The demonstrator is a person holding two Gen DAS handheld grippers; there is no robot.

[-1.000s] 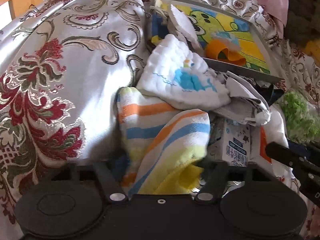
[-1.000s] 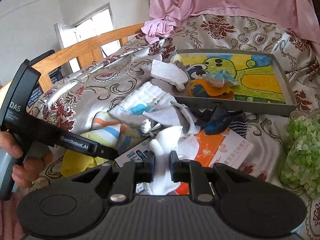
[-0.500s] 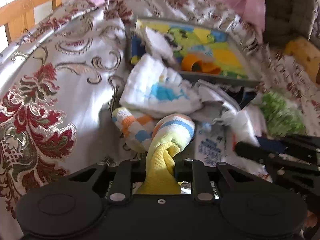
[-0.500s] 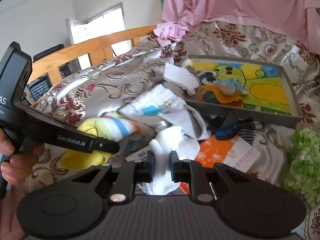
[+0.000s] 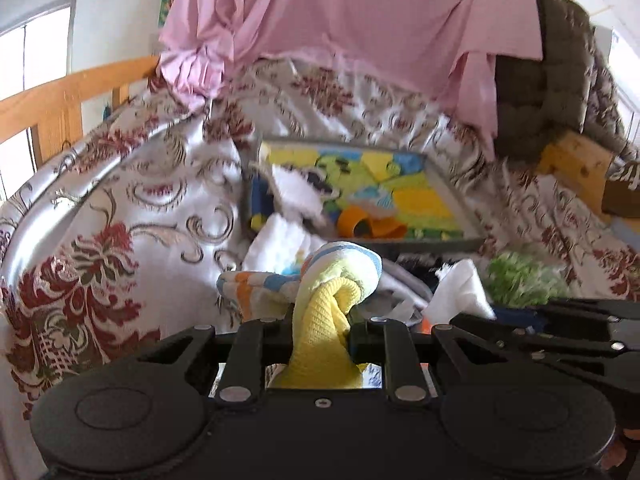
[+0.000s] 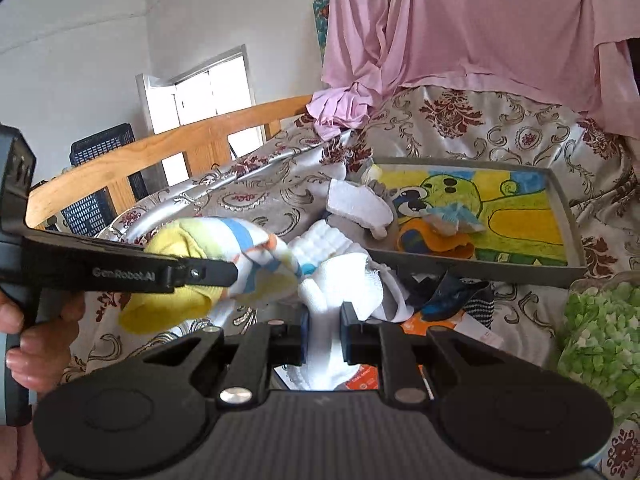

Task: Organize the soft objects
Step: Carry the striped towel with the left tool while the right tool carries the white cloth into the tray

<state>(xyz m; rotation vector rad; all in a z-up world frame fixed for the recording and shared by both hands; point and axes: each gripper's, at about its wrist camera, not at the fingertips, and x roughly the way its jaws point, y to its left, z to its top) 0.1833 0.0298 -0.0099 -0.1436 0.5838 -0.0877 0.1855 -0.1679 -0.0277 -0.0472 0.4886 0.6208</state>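
Yellow terry bunches between the left gripper's (image 5: 320, 330) pinching fingers; this striped yellow-and-blue towel (image 5: 340, 276) trails low at frame centre. Right gripper (image 6: 323, 330) pinches a white cloth (image 6: 340, 276). Dangling ends may snag the nearby grey picture tray (image 6: 472, 270).

White walls (image 6: 80, 60), bright window (image 6: 208, 92), wooden rail (image 6: 160, 152); pink sheet (image 6: 480, 28) draped over floral brocade bedspread (image 5: 120, 208)
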